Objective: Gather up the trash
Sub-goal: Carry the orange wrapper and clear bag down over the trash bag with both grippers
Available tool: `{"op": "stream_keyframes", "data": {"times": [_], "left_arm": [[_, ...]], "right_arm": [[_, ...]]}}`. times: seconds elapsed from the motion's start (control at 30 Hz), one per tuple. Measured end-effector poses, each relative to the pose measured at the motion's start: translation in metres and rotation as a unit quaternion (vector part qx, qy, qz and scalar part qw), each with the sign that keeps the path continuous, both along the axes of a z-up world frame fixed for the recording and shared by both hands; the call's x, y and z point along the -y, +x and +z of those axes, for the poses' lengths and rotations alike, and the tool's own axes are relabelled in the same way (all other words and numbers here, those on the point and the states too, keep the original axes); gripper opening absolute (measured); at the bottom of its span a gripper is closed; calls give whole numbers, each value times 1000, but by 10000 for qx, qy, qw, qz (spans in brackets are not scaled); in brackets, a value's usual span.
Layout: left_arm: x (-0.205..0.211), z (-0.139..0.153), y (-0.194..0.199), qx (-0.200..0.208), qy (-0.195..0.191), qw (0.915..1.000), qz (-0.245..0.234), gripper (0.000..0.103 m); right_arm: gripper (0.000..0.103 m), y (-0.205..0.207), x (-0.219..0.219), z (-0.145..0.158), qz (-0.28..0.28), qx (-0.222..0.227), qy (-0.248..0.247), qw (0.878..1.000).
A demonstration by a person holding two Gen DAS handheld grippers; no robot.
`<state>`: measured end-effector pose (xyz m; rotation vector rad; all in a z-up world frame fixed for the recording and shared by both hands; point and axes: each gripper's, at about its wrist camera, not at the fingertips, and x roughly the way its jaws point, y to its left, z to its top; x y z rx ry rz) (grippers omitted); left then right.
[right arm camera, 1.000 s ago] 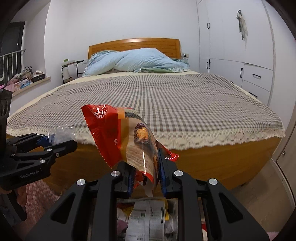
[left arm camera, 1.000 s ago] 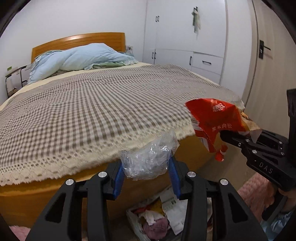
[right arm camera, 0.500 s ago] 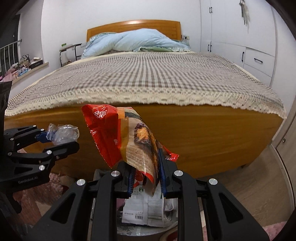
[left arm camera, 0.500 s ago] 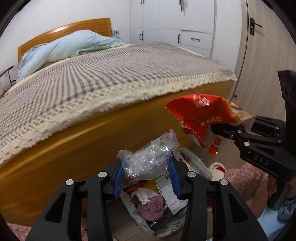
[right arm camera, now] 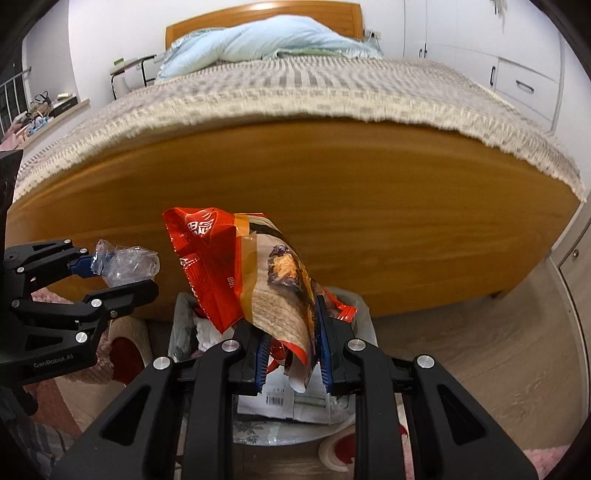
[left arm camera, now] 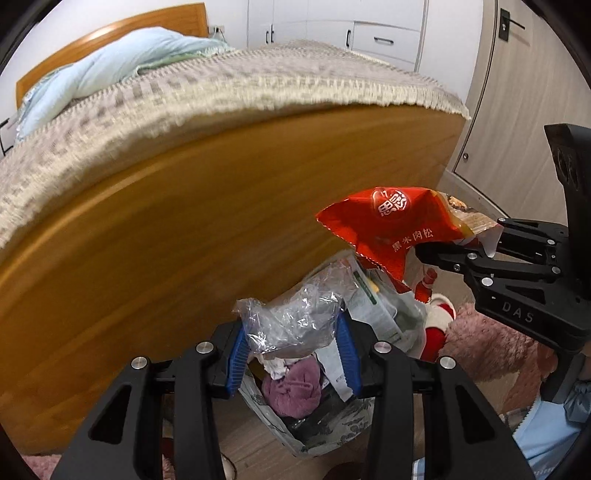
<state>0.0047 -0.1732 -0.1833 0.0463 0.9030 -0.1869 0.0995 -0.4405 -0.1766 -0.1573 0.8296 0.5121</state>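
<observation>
My left gripper (left arm camera: 291, 338) is shut on a crumpled clear plastic wrapper (left arm camera: 291, 325), which also shows in the right wrist view as the plastic wrapper (right arm camera: 129, 262) in the left gripper (right arm camera: 118, 273). My right gripper (right arm camera: 291, 350) is shut on a red and orange snack bag (right arm camera: 251, 273); from the left wrist view the snack bag (left arm camera: 391, 229) sticks out of the right gripper (left arm camera: 443, 251). Both hang just above a lined trash bin (left arm camera: 317, 435) on the floor, the trash bin (right arm camera: 258, 432) holding paper, packaging and a purple cloth.
The wooden foot board of a bed (right arm camera: 332, 206) rises right behind the bin, with a checked cover (right arm camera: 295, 92) hanging over its top. A pink fluffy rug (left arm camera: 491, 343) and a red and white slipper (left arm camera: 436, 325) lie beside the bin. White wardrobes (left arm camera: 369, 26) stand at the right.
Both grippers have sunk from bed-top height to just above the bin and tipped downward, each still holding its piece of trash. The bin has come into full view.
</observation>
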Motion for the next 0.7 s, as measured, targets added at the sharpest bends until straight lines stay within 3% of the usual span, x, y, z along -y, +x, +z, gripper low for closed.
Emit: {"op": "stream_keyframes", "data": {"times": [0.7], "left_arm": [[22,-63,31,-1013,-11,9947,-172,40]], "right_arm": [[22,21,-21,-54,228,-1082,-668,9916]]}}
